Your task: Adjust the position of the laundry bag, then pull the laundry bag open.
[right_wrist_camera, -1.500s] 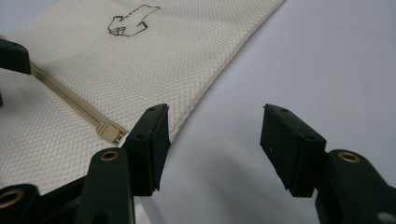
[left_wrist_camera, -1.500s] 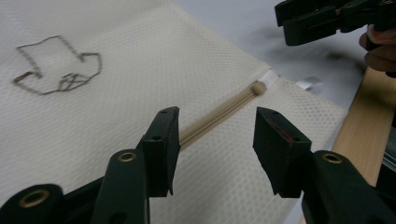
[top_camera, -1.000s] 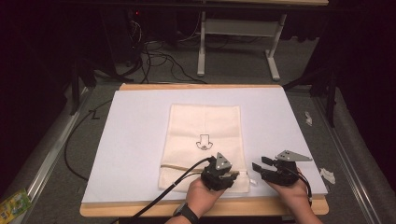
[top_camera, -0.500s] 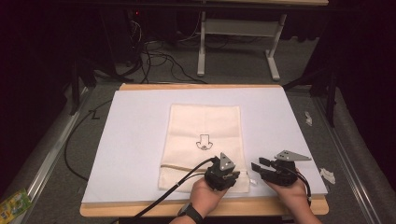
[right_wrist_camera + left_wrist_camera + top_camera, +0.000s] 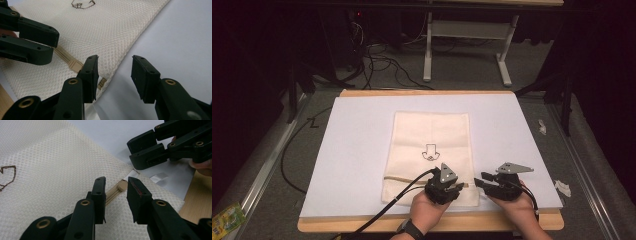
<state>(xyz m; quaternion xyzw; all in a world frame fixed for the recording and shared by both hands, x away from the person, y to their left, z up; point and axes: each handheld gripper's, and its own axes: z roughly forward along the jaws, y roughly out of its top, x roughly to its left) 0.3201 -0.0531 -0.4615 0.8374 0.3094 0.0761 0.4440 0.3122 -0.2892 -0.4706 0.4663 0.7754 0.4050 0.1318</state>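
A cream mesh bag (image 5: 432,145) with a small arrow drawing lies flat on the white sheet (image 5: 357,150). A tan zipper strip (image 5: 113,192) crosses the bag's near end. My left gripper (image 5: 460,187) stands open low over the bag's near right corner, its jaws either side of the zipper's end tab (image 5: 122,185). My right gripper (image 5: 479,181) is open just right of that corner and points left. In the right gripper view the bag's edge (image 5: 125,57) runs between the right gripper's (image 5: 114,62) jaws. The two grippers' tips nearly face each other.
The table's wooden front edge (image 5: 472,222) runs just under both hands. Crumpled white scraps (image 5: 563,187) lie on the grey mat at the right. Cables (image 5: 377,60) and a desk frame (image 5: 467,45) are beyond the table. A green packet (image 5: 227,217) lies at the near left.
Both grippers have stayed almost still at the bag's near right corner. Nothing was taken hold of or let go.
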